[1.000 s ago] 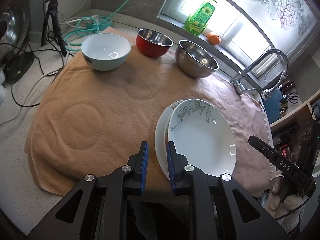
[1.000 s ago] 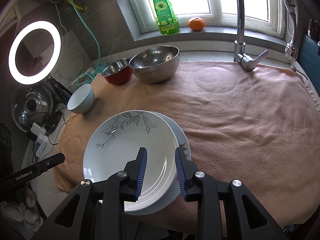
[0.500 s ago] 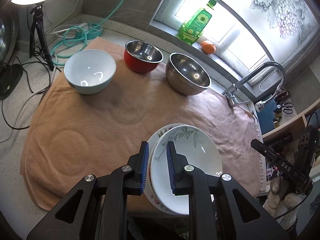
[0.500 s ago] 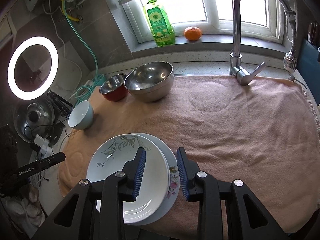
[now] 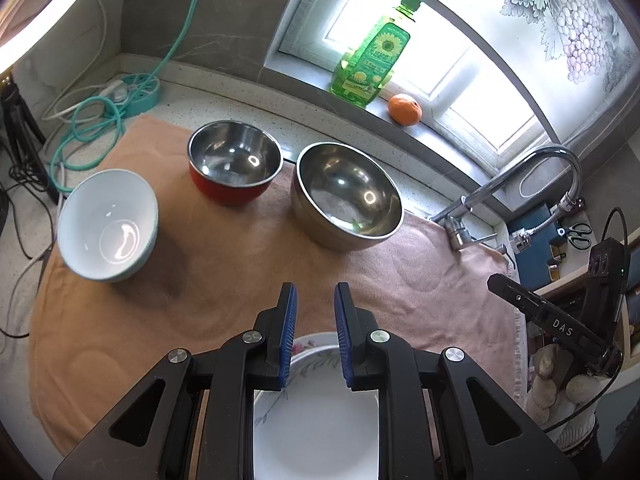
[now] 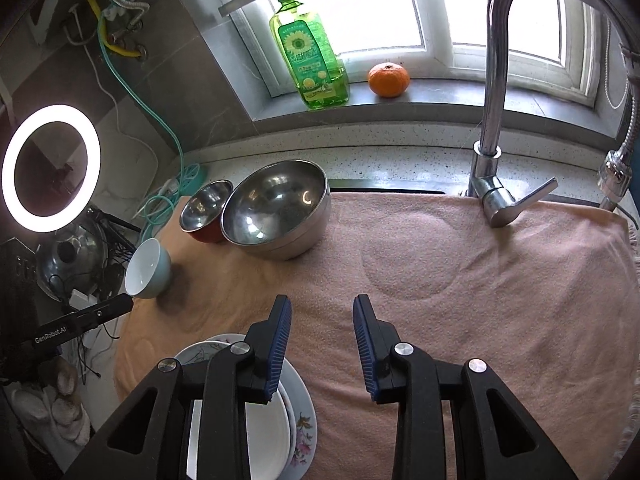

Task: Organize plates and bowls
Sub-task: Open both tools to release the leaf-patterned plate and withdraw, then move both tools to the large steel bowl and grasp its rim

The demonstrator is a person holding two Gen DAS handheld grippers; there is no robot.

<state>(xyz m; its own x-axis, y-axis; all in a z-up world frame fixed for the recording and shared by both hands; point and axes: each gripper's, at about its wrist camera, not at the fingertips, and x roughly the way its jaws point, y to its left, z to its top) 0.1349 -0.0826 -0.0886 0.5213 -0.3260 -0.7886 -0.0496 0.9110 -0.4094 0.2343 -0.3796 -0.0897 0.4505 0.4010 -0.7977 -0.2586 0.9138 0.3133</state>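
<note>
Legible writing: "DAS" on the right gripper [image 5: 560, 326] in the left wrist view; "GenRobot.AI" on the left gripper [image 6: 76, 326] in the right wrist view. The dish soap bottle [image 6: 308, 46] carries a sunflower label, text unreadable. Both sets of jaws stand apart with nothing between. Stacked plates [image 5: 316, 424] lie on the towel [image 6: 460, 300] below both grippers. White bowl [image 5: 106, 226], red bowl [image 5: 234, 168] and steel bowl [image 5: 346, 196] sit beyond.

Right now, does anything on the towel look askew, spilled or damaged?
Only the stack of two plates: the leaf-pattern plate sits off-centre on the floral one, not nested. The three bowls stand upright and empty; nothing looks spilled or broken.
</note>
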